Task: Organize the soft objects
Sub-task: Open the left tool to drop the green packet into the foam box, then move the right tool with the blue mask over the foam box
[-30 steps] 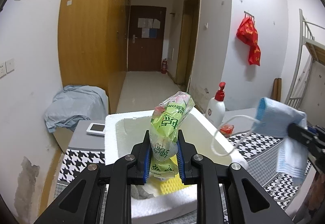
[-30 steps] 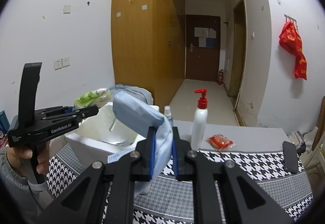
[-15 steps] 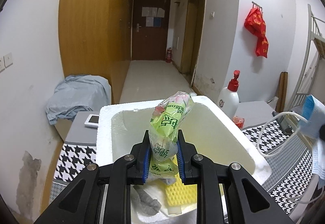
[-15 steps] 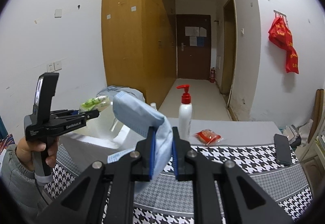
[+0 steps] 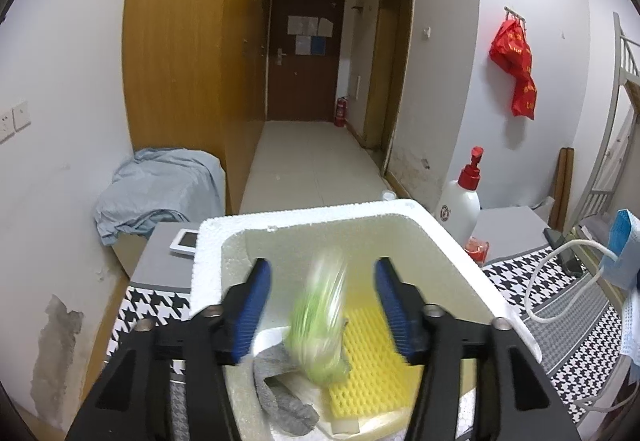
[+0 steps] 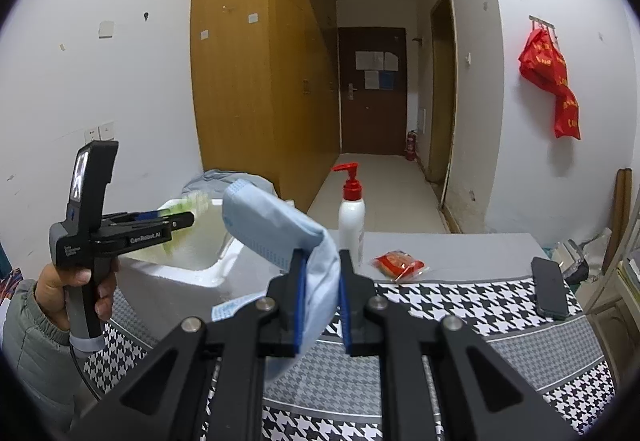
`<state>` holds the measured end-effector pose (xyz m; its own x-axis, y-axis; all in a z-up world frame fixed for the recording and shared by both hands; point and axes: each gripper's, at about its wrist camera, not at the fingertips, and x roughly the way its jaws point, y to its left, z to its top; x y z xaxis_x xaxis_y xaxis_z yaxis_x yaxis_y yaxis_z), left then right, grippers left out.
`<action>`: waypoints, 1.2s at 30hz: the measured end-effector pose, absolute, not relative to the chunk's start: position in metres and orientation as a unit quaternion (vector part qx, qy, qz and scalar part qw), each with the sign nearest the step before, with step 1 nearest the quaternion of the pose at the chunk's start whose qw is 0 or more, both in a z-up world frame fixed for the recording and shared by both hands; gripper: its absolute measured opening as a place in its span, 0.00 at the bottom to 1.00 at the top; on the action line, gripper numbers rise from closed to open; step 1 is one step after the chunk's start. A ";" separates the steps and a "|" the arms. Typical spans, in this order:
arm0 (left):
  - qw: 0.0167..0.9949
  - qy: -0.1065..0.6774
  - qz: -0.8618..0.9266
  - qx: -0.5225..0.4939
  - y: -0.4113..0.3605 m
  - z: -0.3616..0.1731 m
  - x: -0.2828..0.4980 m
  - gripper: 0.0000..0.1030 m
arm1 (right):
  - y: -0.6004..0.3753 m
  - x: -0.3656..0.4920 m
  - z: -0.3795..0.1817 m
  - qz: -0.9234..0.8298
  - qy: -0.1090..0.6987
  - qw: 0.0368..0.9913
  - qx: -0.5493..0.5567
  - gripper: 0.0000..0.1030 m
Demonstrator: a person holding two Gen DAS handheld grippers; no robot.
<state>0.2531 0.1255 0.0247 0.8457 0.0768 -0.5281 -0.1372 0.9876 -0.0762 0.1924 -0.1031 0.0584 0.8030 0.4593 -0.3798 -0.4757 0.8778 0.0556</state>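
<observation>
Left gripper [image 5: 320, 297] hovering over the white foam box [image 5: 472, 273], jaws opening, blurred green packet [image 5: 320, 317] loose between the pads above the yellow sponge [image 5: 368, 357] and grey cloth [image 5: 280, 389], right gripper [image 6: 322, 301] pinching the blue face mask [image 6: 276, 229] over the houndstooth table [image 6: 460, 305], right of the box.

The left gripper [image 5: 320, 289] tilts downward with jaws opening, while the right gripper [image 6: 322, 281] is clamped.
</observation>
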 end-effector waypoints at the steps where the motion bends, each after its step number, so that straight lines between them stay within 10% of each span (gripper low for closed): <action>1: 0.960 0.269 0.059 -0.055 0.125 0.026 0.252 0.66 | -0.103 0.193 0.058 0.246 0.195 0.949 -0.021 0.17; 10: 0.961 0.257 0.088 -0.053 0.126 0.028 0.238 0.94 | -0.100 0.194 0.058 0.250 0.196 0.948 -0.023 0.17; 36: 0.960 0.214 0.175 -0.053 0.159 0.037 0.163 0.97 | -0.045 0.196 0.067 0.310 0.190 0.930 -0.048 0.17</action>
<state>0.1634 0.1594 0.0367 0.8470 0.3129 -0.4298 -0.3580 0.9333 -0.0262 0.1964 -0.0455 0.0666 0.7361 0.5577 -0.3835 -0.5943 0.8038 0.0282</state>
